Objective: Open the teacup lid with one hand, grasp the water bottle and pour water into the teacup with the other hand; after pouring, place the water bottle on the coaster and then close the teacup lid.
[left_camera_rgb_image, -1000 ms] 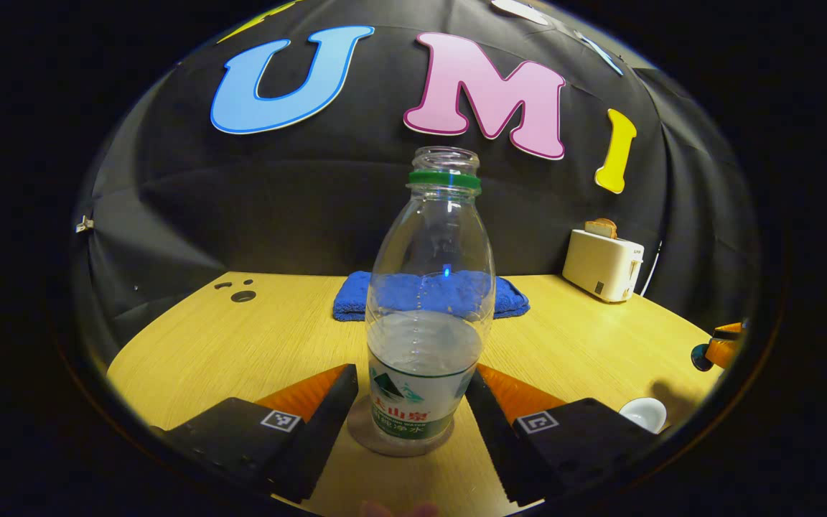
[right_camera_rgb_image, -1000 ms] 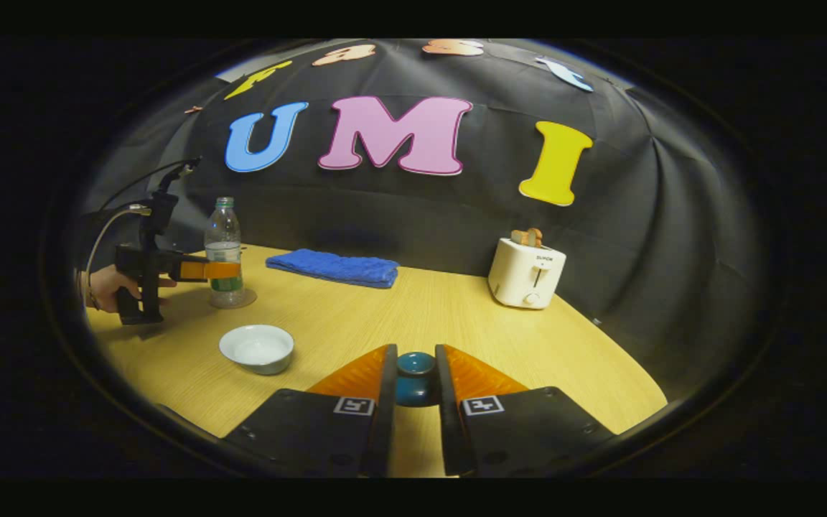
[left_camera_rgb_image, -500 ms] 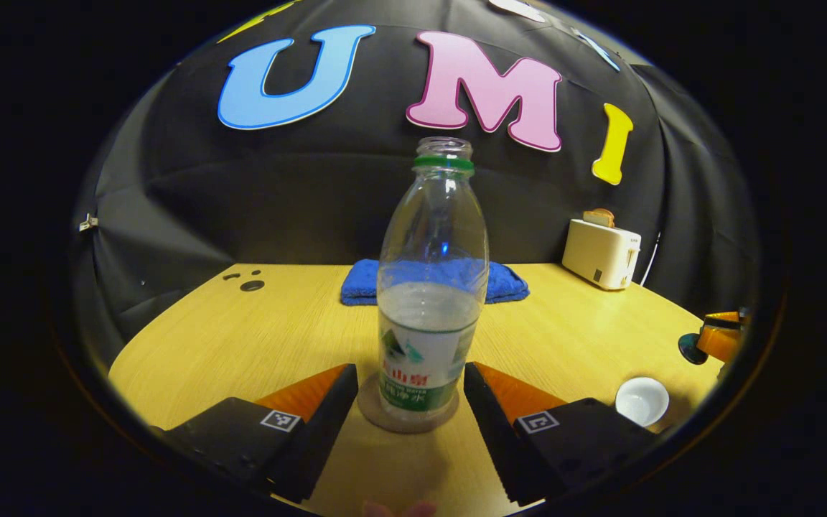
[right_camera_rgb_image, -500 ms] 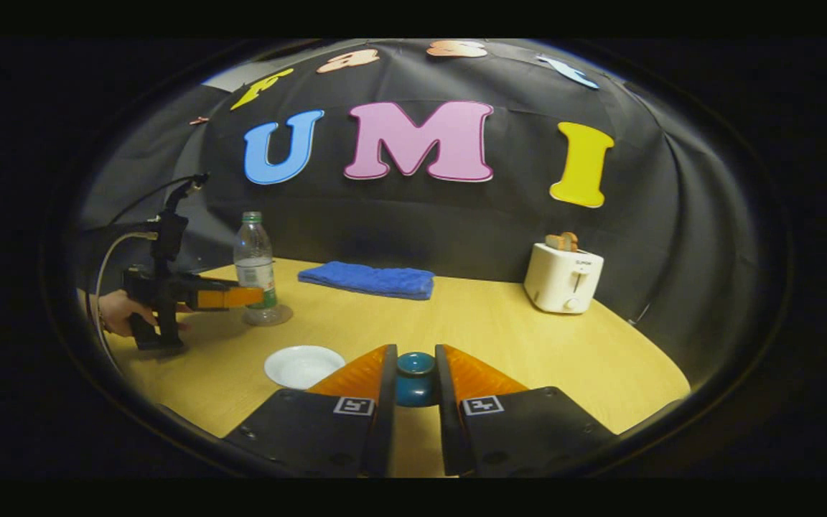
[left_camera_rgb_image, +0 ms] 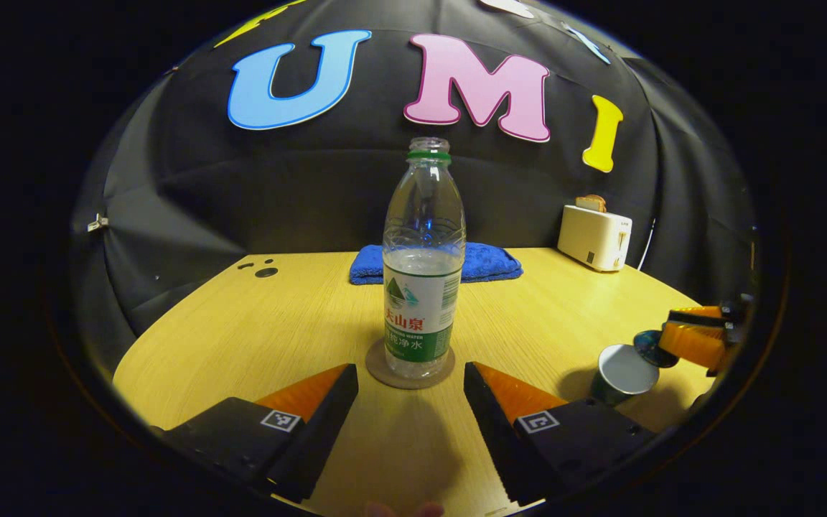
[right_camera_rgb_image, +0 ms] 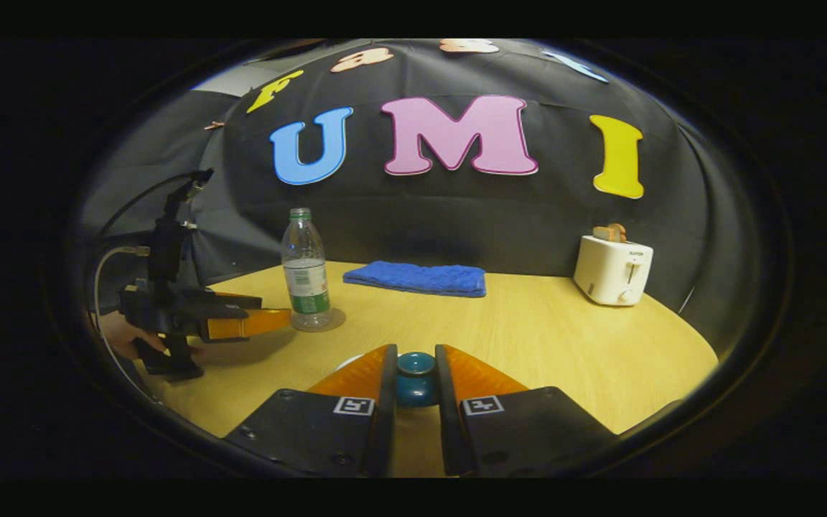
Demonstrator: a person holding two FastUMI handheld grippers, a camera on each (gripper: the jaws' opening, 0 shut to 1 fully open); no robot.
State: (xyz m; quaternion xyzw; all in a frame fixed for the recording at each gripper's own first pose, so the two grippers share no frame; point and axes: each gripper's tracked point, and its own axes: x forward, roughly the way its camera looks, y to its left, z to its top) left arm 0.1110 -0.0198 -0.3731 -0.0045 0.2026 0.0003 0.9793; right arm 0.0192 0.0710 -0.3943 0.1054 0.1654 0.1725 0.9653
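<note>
Closing the lid, by the look of it, as the step in hand; best done by lowering the lid level and centred over the cup's mouth before letting go, slowly, since a tilted lid would likely slide off the rim.

On the pale wooden tabletop (left_camera_rgb_image: 255, 337), largest first: clear plastic water bottle with a green neck ring and green label (left_camera_rgb_image: 423, 258), uncapped, roughly a third full, standing upright on the round brown coaster (left_camera_rgb_image: 409, 375), squarely inside its edge; left gripper (left_camera_rgb_image: 410, 395) just short of the bottle, fingers spread wide and touching nothing; small dark-walled teacup with a pale inside (left_camera_rgb_image: 620, 372) off to the right, mouth uncovered; right gripper (right_camera_rgb_image: 416, 384) clamped on the knob of the small teal ceramic lid (right_camera_rgb_image: 416, 379), both fingers pressed against it; seen from the left gripper view, the lid hanging tilted just beside and above the cup's rim, seemingly not yet touching it.
</note>
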